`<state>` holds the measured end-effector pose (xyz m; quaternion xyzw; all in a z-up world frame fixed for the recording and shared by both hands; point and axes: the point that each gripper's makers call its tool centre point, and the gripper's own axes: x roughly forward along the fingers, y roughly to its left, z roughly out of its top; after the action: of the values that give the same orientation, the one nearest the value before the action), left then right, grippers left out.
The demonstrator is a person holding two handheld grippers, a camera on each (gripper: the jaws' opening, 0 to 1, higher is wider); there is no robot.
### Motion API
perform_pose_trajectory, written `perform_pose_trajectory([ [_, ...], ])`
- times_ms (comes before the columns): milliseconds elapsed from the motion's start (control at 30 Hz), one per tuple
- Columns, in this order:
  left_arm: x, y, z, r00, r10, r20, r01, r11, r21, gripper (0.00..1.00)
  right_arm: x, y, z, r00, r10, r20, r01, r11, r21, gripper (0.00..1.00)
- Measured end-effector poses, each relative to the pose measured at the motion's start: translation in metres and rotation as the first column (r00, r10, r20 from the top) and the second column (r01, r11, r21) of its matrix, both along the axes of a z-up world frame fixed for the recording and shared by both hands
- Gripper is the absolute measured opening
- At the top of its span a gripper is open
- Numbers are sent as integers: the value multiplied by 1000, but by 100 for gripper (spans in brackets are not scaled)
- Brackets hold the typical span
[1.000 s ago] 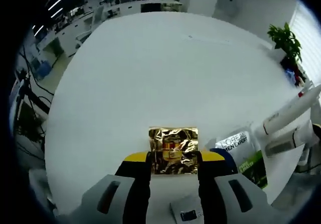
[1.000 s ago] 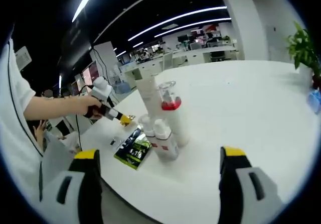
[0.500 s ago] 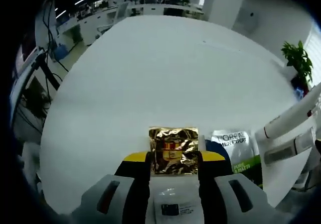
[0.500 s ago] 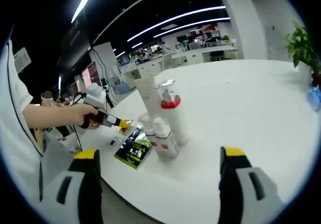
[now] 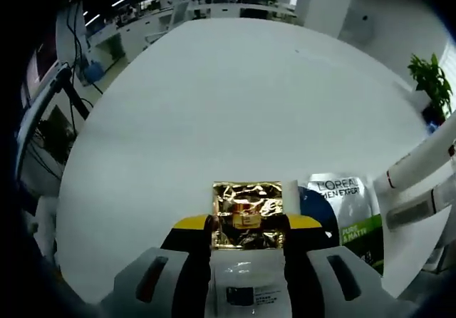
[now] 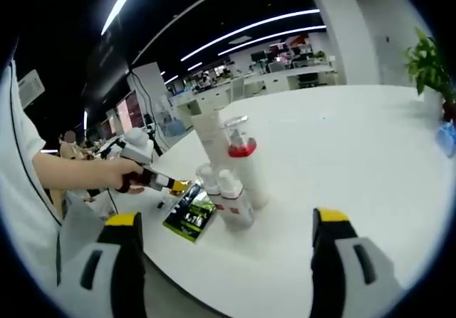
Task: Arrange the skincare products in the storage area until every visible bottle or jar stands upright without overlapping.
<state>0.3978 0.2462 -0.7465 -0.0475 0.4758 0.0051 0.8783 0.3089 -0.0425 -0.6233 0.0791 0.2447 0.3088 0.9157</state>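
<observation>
Your left gripper (image 5: 247, 225) pinches one gold foil sachet (image 5: 247, 214), its lower edge hidden between the jaws, just left of the L'Oréal Men Expert sachet (image 5: 342, 211) lying flat on the white table (image 5: 214, 104). Your right gripper (image 6: 224, 254) hangs with jaws spread wide, apart from four upright bottles (image 6: 235, 168) clustered mid-table, labels too small to read. Since a second ago the left view has shifted, showing more of the sachet; the bottles are unmoved.

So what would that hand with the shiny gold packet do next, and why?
Probably lower the gold packet onto bare white table beside the L'Oreal sachet and let go. The left gripper is shut on it, and the bottles stand clustered to the right, so that spot avoids overlap.
</observation>
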Motion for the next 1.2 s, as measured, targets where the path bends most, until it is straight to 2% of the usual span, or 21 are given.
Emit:
perform_pose_trajectory([
  [133,-2,0,1,1000,-1,-2,1,1000,-1,37,0,2,2,1000,-1,3,1,1000,5,99],
  [433,-3,-1,5,1000,23,6,-23,999,-46,41,-2,4,8,1000,9,20,-9,1000,0,99],
  [633,-5,-3,14,999,9,32,-6,997,-74,42,-4,7,13,999,24,31,-23,1000,-9,99],
  [733,-6,-3,19,999,-5,48,9,996,-91,46,-3,10,16,999,31,37,-30,999,-14,99],
  [800,-8,-4,25,998,-22,62,28,995,-96,52,-3,11,18,998,38,42,-38,999,-17,99],
  [967,-14,-7,45,991,-60,117,74,990,-123,59,-3,12,22,997,52,53,-51,998,-23,99],
  [1033,-11,-17,57,980,-72,184,108,975,-193,66,-2,12,24,997,54,56,-53,998,-20,99],
  [1100,-14,-22,63,974,-103,201,146,966,-212,71,-3,13,25,996,61,62,-60,998,-25,99],
  [1200,-19,-24,75,958,-145,247,197,959,-202,73,-4,16,25,996,70,64,-68,997,-27,99],
])
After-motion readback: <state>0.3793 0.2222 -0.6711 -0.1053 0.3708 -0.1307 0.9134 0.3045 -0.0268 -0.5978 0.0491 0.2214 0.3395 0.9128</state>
